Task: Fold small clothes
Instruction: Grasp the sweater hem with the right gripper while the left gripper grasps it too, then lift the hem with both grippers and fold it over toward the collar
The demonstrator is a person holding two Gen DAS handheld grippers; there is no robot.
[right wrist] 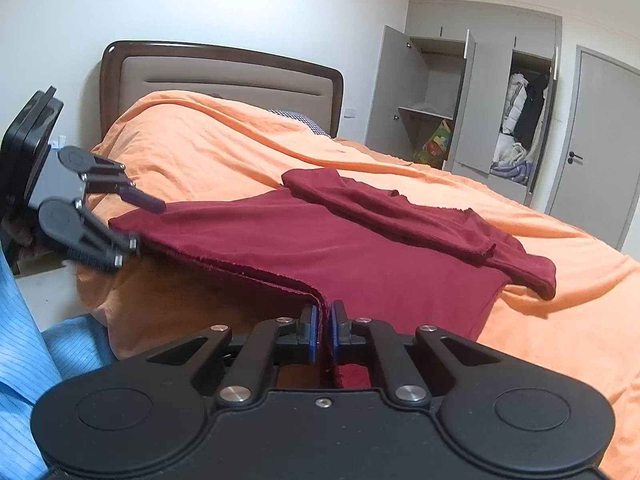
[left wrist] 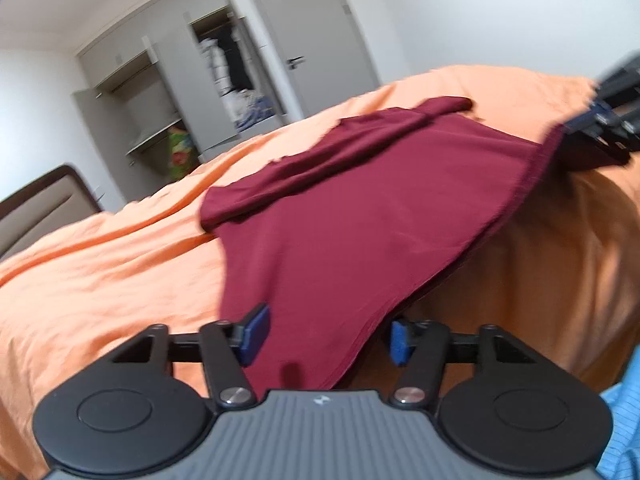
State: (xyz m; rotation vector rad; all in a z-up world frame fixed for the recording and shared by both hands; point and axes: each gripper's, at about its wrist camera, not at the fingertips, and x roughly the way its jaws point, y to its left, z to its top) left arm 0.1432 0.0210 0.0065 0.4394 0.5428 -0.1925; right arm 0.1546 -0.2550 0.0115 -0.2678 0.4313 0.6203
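A dark red long-sleeved garment (left wrist: 360, 200) lies across the corner of the bed, its hem lifted off the edge. One sleeve (right wrist: 400, 216) is folded over its body. In the left wrist view my left gripper (left wrist: 328, 336) stands open, its blue pads wide apart with the near corner of the cloth lying between them. My right gripper (right wrist: 324, 328) is shut on the garment's (right wrist: 320, 248) hem at the other corner. The right gripper (left wrist: 588, 124) also shows at the far right of the left view. The left gripper (right wrist: 144, 226) shows at the left of the right view, fingers spread around the cloth's corner.
The bed has an orange cover (right wrist: 220, 148) and a padded headboard (right wrist: 224, 76). Beyond it stand an open grey wardrobe (right wrist: 460, 100) with clothes inside and a closed door (right wrist: 600, 140). A person's blue striped sleeve (right wrist: 24, 340) is at the lower left.
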